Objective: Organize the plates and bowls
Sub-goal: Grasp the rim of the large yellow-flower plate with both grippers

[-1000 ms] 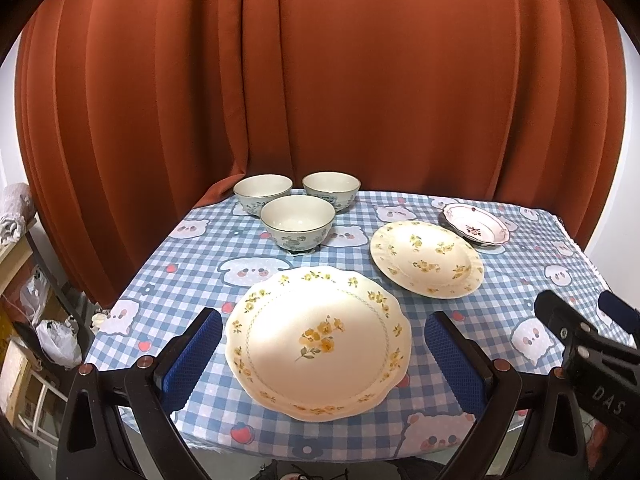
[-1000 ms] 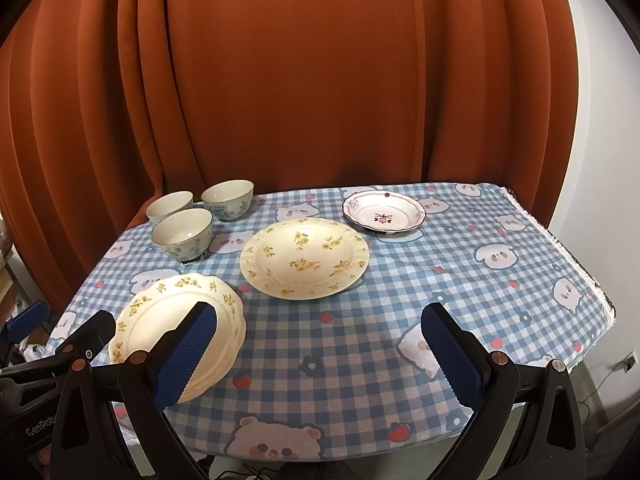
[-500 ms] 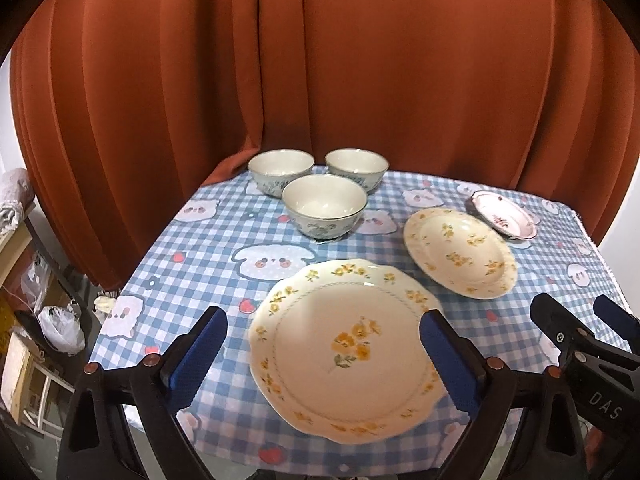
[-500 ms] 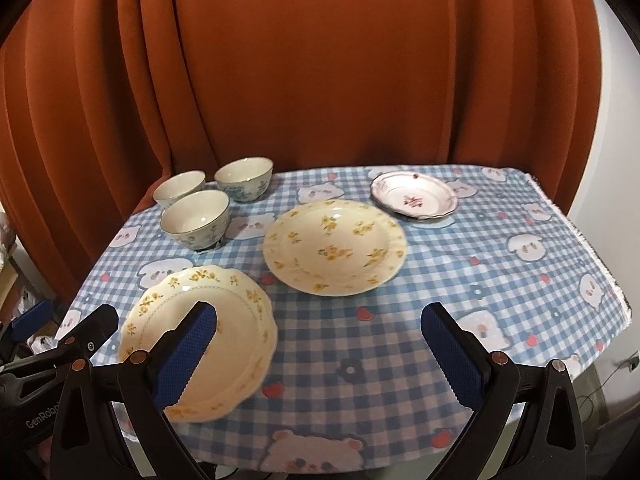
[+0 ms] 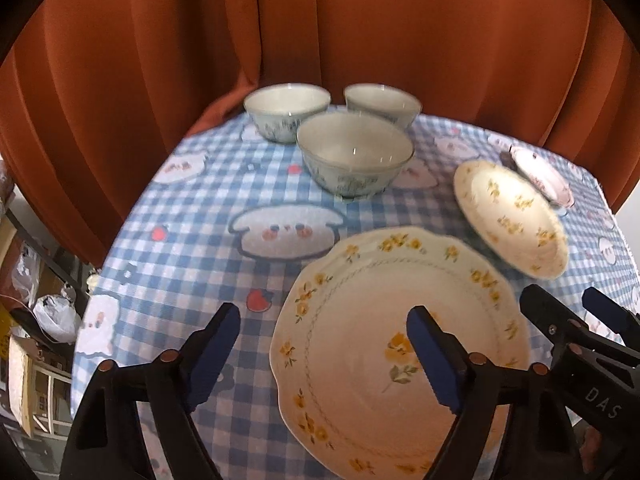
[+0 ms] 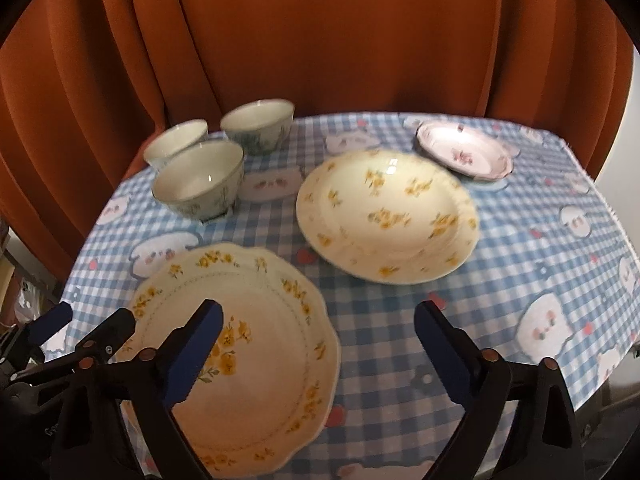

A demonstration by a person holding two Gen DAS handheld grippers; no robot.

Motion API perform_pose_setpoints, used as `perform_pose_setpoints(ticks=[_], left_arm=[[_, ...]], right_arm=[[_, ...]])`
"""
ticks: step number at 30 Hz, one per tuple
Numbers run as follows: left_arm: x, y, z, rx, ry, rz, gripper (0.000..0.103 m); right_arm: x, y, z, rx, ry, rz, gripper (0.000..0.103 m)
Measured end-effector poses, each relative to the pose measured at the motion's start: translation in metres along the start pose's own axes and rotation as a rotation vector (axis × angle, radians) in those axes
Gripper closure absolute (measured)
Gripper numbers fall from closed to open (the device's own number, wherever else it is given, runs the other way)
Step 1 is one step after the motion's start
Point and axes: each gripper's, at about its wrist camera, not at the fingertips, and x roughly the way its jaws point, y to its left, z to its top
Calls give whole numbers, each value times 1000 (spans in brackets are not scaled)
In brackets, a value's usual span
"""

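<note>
A checked cloth (image 6: 520,248) is spread over the worktop. A scalloped plate (image 5: 360,360) is seen nearest, a round floral plate (image 6: 384,216) beyond it, a small pink plate (image 6: 464,152) far right, and three bowls (image 5: 354,156) far left. The left gripper (image 5: 324,354) and right gripper (image 6: 320,344), jaws just narrowed, are held released, nothing grasped.

Scalloped yellow-flowered plate (image 5: 360,360) cut off at the left wrist view's bottom edge, partly behind a blue gripper pad, small pink-flowered plate (image 5: 540,172) blurred, half hidden behind the round yellow-flowered plate (image 5: 512,216)
</note>
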Motion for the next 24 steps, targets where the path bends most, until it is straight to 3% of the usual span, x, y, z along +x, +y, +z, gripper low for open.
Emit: perform_pose_setpoints(ticks=[8, 17, 24], left_arm=[[41, 4, -4, 23, 94, -56, 26], [59, 2, -3, 59, 133, -80, 30], [68, 0, -1, 79, 177, -67, 31]], right_arm=[[47, 9, -11, 16, 121, -17, 20], [75, 14, -16, 28, 219, -28, 32], [86, 17, -17, 24, 281, -53, 33]])
